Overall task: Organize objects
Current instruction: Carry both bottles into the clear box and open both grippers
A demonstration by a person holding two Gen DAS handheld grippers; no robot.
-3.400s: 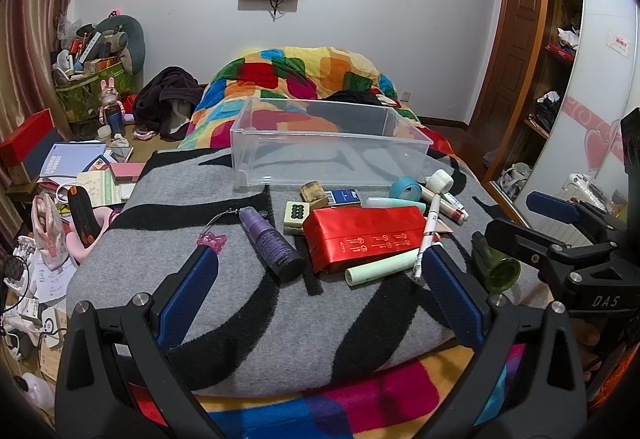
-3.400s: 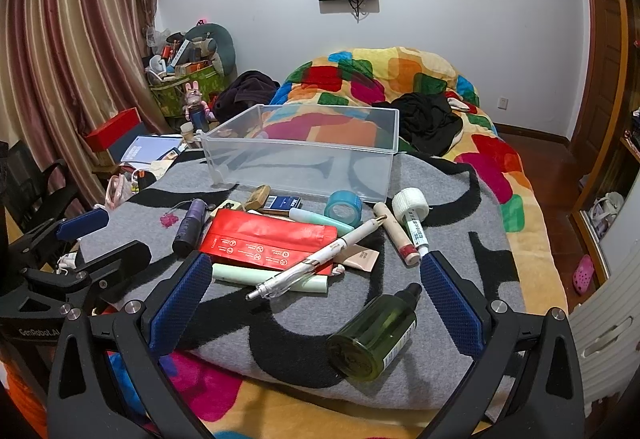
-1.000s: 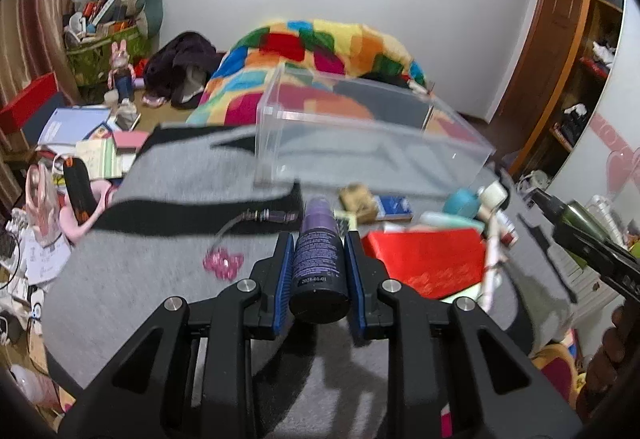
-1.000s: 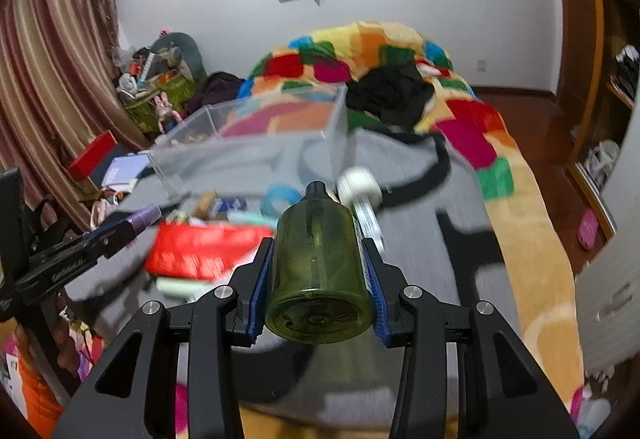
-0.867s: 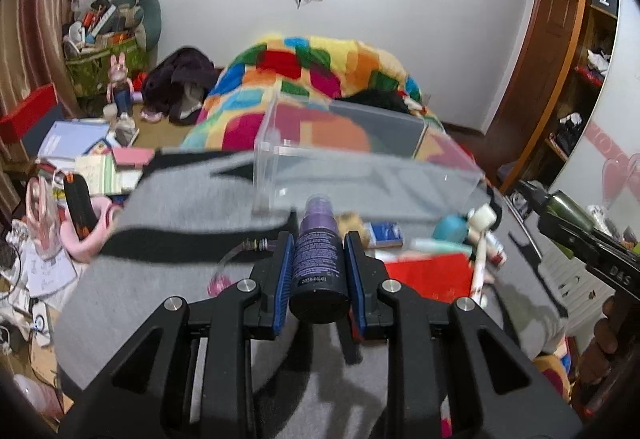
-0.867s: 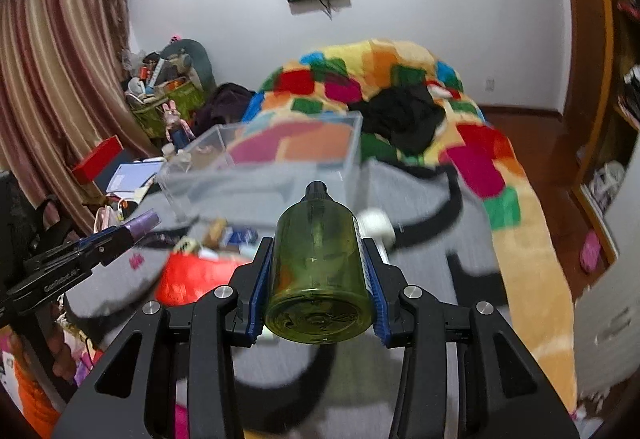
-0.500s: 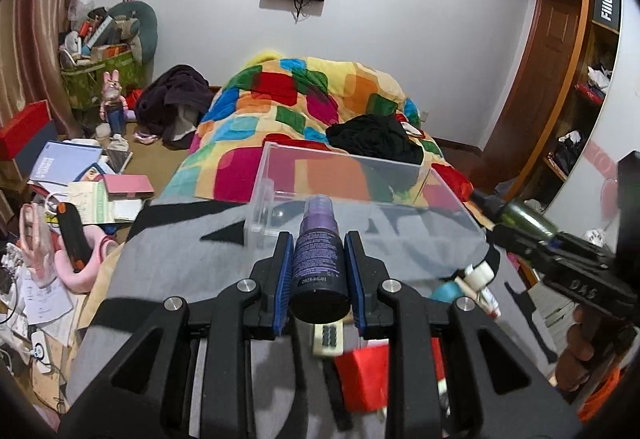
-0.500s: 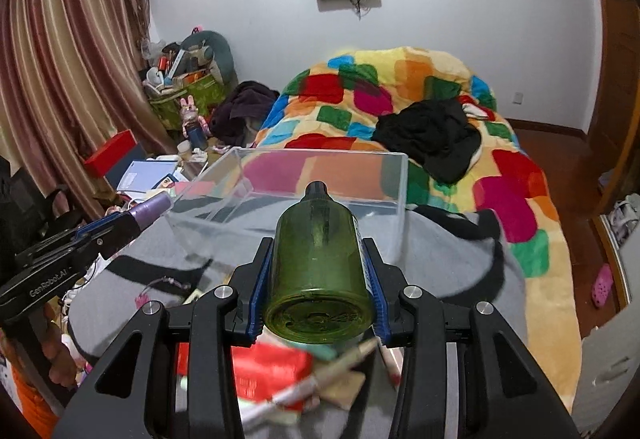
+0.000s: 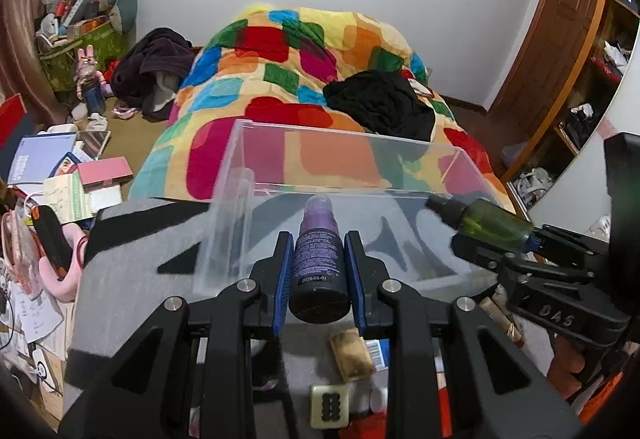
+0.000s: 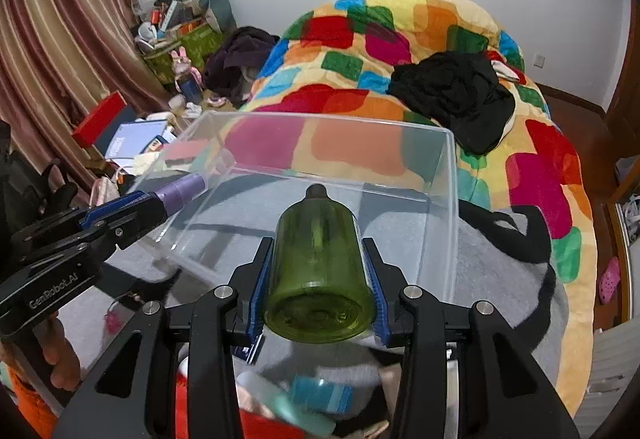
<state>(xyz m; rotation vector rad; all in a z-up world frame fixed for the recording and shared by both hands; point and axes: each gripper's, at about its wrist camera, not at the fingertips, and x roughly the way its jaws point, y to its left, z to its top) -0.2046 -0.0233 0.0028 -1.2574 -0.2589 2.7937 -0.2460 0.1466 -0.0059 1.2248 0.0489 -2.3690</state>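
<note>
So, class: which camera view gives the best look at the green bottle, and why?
The right wrist view: the green bottle fills the centre, base toward the lens, clamped in the right tool above the clear bin. The left wrist view shows it only small, side-on at the right edge.

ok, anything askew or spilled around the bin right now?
Nothing spilled or damaged. The clear bin sits upright and holds nothing yet. The purple bottle in the left gripper and the green bottle in the right gripper are gripped squarely, capped.
</note>
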